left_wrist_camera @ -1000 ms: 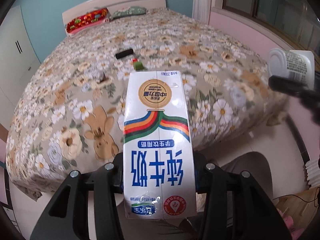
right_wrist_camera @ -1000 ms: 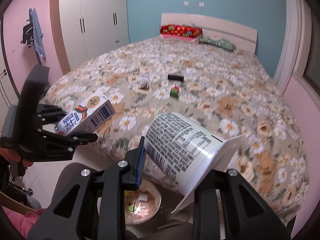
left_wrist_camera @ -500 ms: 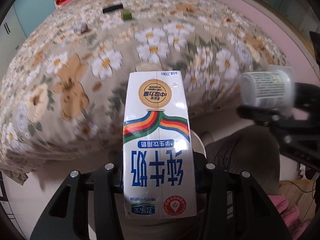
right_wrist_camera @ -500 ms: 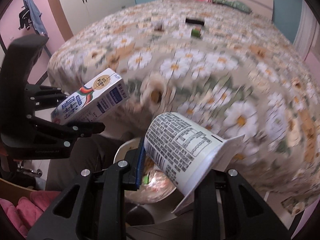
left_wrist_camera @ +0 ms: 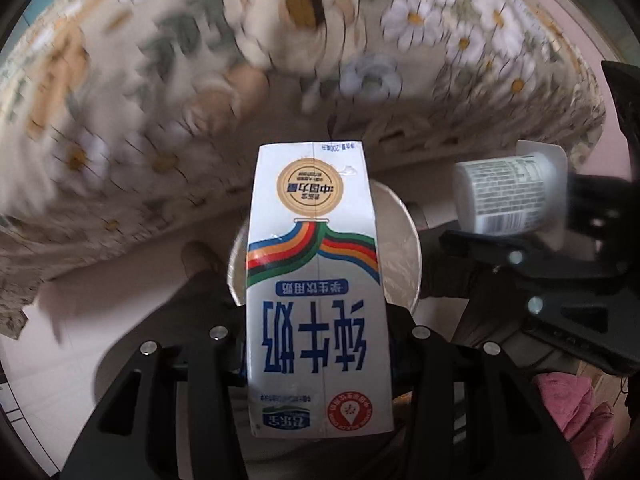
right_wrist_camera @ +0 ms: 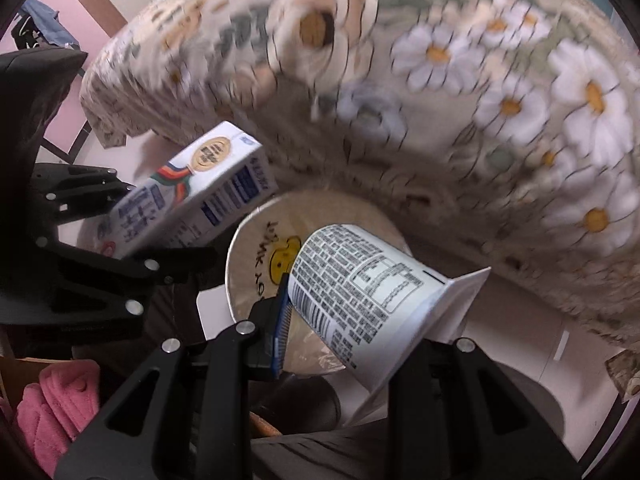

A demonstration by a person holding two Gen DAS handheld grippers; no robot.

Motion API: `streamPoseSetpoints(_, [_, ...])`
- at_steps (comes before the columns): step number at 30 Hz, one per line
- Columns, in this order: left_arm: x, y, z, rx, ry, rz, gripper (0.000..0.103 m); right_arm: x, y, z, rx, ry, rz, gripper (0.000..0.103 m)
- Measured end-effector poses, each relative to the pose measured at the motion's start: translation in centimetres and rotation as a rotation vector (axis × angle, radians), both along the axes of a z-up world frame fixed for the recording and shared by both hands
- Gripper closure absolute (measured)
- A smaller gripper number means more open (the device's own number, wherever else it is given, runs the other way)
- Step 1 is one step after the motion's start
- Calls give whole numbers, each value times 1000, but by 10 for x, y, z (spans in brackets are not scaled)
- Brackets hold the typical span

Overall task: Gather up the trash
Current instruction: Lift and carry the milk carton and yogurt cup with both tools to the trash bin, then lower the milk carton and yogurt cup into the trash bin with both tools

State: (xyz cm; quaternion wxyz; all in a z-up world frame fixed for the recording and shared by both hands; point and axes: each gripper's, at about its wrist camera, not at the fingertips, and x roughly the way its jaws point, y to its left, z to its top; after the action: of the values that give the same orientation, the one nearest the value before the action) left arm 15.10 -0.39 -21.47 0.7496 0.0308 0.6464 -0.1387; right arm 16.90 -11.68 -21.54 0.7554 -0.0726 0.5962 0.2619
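A: Left wrist view first: what is the left gripper (left_wrist_camera: 318, 344) doing?

B: Its jaws are clamped on the milk carton (left_wrist_camera: 316, 280), which points down at the round bin (left_wrist_camera: 408, 240) on the floor by the bed (left_wrist_camera: 160, 80). The carton's far end sits over the bin's mouth

A: And the right wrist view?

B: The right gripper (right_wrist_camera: 352, 344) is closed around a white plastic cup (right_wrist_camera: 360, 280), tilted above the same bin (right_wrist_camera: 244, 256), with the carton (right_wrist_camera: 192, 192) just beside it

A: So which step is this?

B: The drop-off, I'd judge. Both pieces hang over the bin but neither is released. Next, each gripper needs to open once its item is squarely above the opening, or it may catch the rim
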Motion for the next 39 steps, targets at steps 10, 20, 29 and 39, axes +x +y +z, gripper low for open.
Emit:
streamPoseSetpoints(10, [10, -4, -65, -4, 142, 33, 55, 2, 12, -70, -54, 138, 12, 76])
streamPoseSetpoints(20, [22, 5, -116, -17, 227, 94, 55, 12, 16, -139, -77, 304, -7, 76])
streamPoseSetpoints(29, [27, 5, -161, -53, 310, 149, 55, 13, 27, -181, -85, 418, -3, 75])
streamPoseSetpoints(39, [32, 10, -196, -60, 391, 209, 54, 17, 43, -209, -100, 465, 8, 74])
